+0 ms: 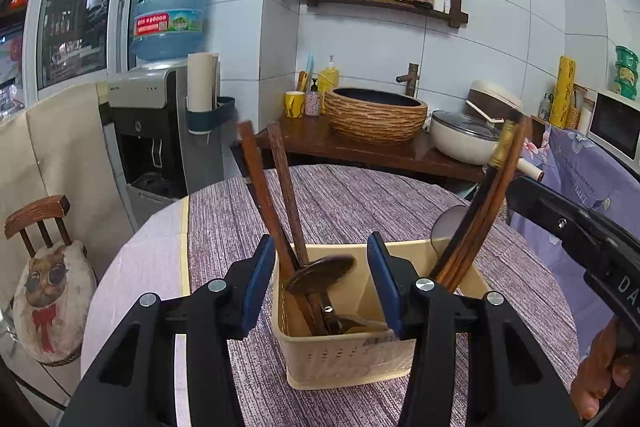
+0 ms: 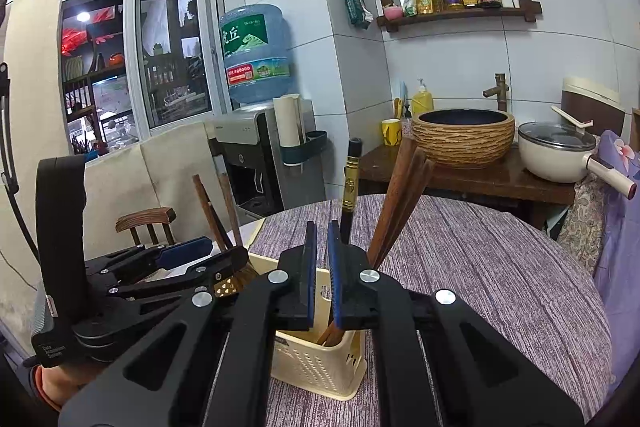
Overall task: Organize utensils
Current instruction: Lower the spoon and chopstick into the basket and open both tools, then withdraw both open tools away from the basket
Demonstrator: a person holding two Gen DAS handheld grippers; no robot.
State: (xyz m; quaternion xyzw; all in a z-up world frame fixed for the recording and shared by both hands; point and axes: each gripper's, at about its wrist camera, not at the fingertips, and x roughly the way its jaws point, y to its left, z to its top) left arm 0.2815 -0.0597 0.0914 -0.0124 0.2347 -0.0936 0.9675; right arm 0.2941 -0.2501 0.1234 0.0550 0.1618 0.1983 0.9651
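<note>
- The cream utensil basket [image 1: 344, 355] stands on the round worktop [image 1: 360, 203], which is covered by a purple striped cloth.
- A divider splits the basket into two compartments.
- In the left compartment, two wooden handles [image 1: 280, 187] lean up and to the left, and a metal spoon [image 1: 320, 275] lies across the top of that side.
- In the right compartment, a bundle of brown chopsticks [image 1: 480, 215] leans to the right, among them a dark one with a gold band [image 2: 351, 183].
- The left gripper [image 1: 320, 283] hangs over the basket with its jaws wide apart, one blue pad outside the left wall and the other over the divider, gripping nothing.
- The right gripper [image 2: 322, 267] sits above the chopstick side with its jaws nearly together, a thin gap between the blue pads; nothing is visible between them.
- Behind the worktop stand a woven basin [image 1: 376, 119], a white pot with a lid [image 1: 468, 139], and a water dispenser [image 1: 160, 131].
</note>
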